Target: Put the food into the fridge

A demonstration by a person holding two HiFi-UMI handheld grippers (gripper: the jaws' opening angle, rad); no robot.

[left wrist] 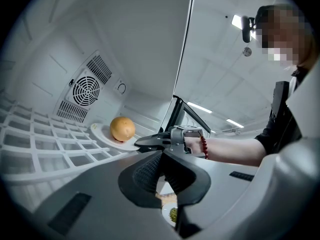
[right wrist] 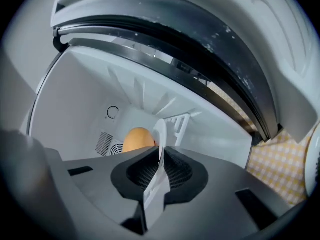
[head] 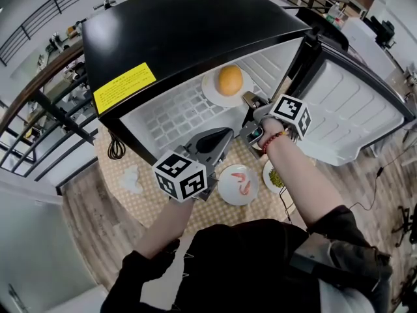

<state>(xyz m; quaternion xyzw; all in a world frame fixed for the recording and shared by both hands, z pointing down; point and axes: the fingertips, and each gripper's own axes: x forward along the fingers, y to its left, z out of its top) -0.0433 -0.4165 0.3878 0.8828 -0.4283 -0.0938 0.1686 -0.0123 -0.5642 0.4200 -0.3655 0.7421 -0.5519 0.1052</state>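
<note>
A small black fridge stands open on the table. On its white wire shelf lies a white plate with a round orange food on it. My right gripper reaches into the fridge and is shut on the plate's near rim, with the orange food just behind the jaws. The left gripper view shows the same plate and orange food on the shelf. My left gripper stays level at the fridge's front edge, jaws together and empty.
The white fridge door hangs open at the right. In front of the fridge, on the checked cloth, are a plate of shrimp and a plate of green food. A fan grille sits in the back wall. A crumpled tissue lies at left.
</note>
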